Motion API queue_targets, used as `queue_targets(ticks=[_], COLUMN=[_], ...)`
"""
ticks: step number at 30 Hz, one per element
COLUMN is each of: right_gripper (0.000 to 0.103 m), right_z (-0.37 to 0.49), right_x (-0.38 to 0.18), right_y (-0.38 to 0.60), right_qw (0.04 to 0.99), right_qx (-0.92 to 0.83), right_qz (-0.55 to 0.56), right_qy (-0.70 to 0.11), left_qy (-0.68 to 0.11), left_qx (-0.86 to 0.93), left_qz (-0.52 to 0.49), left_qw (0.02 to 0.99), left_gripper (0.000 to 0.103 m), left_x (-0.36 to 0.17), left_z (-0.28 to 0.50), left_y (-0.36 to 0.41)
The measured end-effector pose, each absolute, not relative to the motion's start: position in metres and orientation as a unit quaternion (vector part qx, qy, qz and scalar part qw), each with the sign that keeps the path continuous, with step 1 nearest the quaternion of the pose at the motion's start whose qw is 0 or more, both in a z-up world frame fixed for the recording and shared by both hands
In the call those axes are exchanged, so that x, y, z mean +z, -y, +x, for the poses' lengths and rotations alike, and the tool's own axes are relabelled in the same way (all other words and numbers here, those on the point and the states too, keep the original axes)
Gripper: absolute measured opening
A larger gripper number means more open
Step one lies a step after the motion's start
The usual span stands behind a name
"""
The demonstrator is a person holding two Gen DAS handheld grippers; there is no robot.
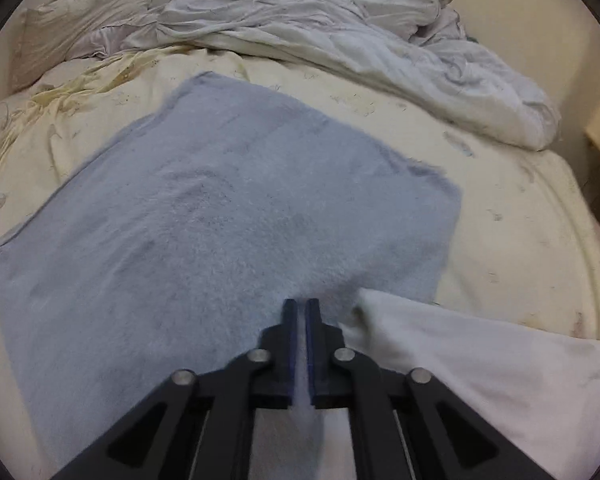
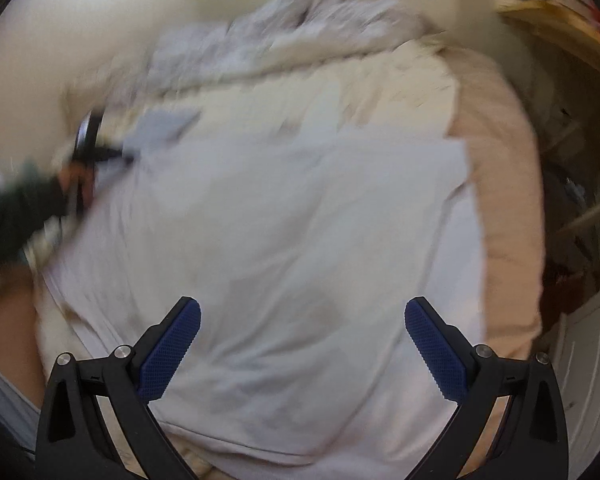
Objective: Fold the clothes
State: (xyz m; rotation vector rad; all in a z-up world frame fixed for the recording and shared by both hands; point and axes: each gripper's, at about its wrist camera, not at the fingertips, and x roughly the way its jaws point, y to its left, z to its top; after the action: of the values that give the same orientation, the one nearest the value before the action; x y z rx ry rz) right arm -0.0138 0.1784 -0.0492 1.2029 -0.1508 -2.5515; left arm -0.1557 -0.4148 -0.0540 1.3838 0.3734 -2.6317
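A light blue towel [image 1: 220, 208] lies spread flat on the cream bed. My left gripper [image 1: 301, 304] is at the towel's near edge, its jaws nearly together with a strip of the towel pinched between the pads. A white garment [image 1: 460, 360] lies to the right, tucked against the towel. In the blurred right wrist view this white garment [image 2: 300, 240] fills the middle, and my right gripper [image 2: 302, 312] hovers over it, wide open with nothing between its blue pads. The left gripper [image 2: 116, 154] shows far left beside the towel [image 2: 164, 126], held by a hand in a dark green sleeve [image 2: 16, 216].
A crumpled white duvet [image 1: 340, 32] and a pillow [image 1: 72, 24] are heaped along the bed's far side by the wall. The cream sheet [image 1: 520, 220] runs to the right edge of the bed. Wooden furniture [image 2: 560, 28] and clutter stand beyond the pink mattress edge [image 2: 508, 200].
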Motion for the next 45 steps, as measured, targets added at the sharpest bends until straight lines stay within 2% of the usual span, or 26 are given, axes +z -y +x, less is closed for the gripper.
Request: queue_targets(ticks=[1,3,5,10,11,12,13,14,17,21,25,29,31,34,37,41,43,44,45], right_gripper=[0.103,0.103,0.103,0.103,0.097,0.077,0.062,0.037,0.025,0.024,0.021,0.02,0.023,0.023,0.023,0.021,0.014,0.007,0.007], right_z=[-0.013,-0.012,-0.014,-0.033,-0.036,-0.04,-0.048,-0.055,-0.076,-0.087,-0.079,-0.055,-0.041,-0.02,-0.008,-0.001,0.001,0.001,0.005], right_x=[-0.043,-0.032,-0.027,-0.035,-0.037,-0.039,-0.045,-0.051,-0.071,-0.106,-0.113,-0.111,-0.092,-0.063,-0.074,-0.117,-0.12,-0.12,-0.121], right_y=[-0.189,-0.21,-0.228,-0.248,-0.248,-0.248,-0.246,-0.244,-0.235,-0.214,-0.22,-0.224,-0.215,-0.178,-0.123,-0.087,-0.107,-0.122,-0.138], right_qw=[0.149,0.123,0.092,0.078,0.083,0.093,0.088,0.083,0.095,0.115,0.074,0.032,0.033,0.12,0.206,0.221,0.218,0.203,0.187], right_qx=[-0.896,-0.903,-0.906,-0.897,-0.896,-0.894,-0.888,-0.882,-0.854,-0.803,-0.781,-0.771,-0.784,-0.804,-0.779,-0.749,-0.749,-0.748,-0.744], right_qz=[0.414,0.406,0.408,0.433,0.435,0.437,0.449,0.462,0.51,0.584,0.62,0.632,0.616,0.582,0.591,0.624,0.625,0.631,0.641], right_qy=[0.064,0.074,0.067,0.043,0.043,0.045,0.038,0.031,0.031,0.02,0.012,-0.067,-0.075,0.004,0.042,-0.021,0.003,0.014,0.019], left_qy=[-0.133,-0.152,-0.171,-0.174,-0.167,-0.157,-0.143,-0.129,-0.094,-0.088,-0.064,-0.043,-0.039,-0.066,-0.057,-0.013,0.037,0.027,0.016], left_qx=[-0.877,-0.877,-0.871,-0.855,-0.853,-0.853,-0.854,-0.855,-0.857,-0.848,-0.846,-0.847,-0.849,-0.849,-0.845,-0.802,-0.8,-0.799,-0.797], left_qz=[0.458,0.455,0.461,0.484,0.487,0.489,0.489,0.49,0.489,0.504,0.511,0.513,0.51,0.489,0.475,0.541,0.551,0.557,0.562], left_qw=[0.057,0.022,-0.01,-0.071,-0.083,-0.093,-0.104,-0.112,-0.134,-0.138,-0.134,-0.131,-0.133,-0.19,-0.239,-0.252,-0.234,-0.226,-0.218], left_gripper=[0.006,0.019,0.051,0.054,0.054,0.054,0.054,0.054,0.054,0.054,0.054,0.054,0.054,0.054,0.054,0.054,0.054,0.054,0.054], left_x=[-0.045,-0.029,-0.021,-0.034,-0.036,-0.039,-0.044,-0.046,-0.049,-0.063,-0.065,-0.067,-0.065,-0.049,-0.039,-0.063,-0.068,-0.067,-0.066], left_z=[-0.142,-0.116,-0.093,-0.036,-0.026,-0.021,-0.018,-0.015,-0.011,-0.028,-0.009,-0.003,-0.005,0.007,0.023,0.042,0.059,0.063,0.067], left_y=[0.409,0.388,0.356,0.289,0.276,0.266,0.255,0.247,0.226,0.222,0.218,0.215,0.215,0.207,0.191,0.172,0.171,0.177,0.183])
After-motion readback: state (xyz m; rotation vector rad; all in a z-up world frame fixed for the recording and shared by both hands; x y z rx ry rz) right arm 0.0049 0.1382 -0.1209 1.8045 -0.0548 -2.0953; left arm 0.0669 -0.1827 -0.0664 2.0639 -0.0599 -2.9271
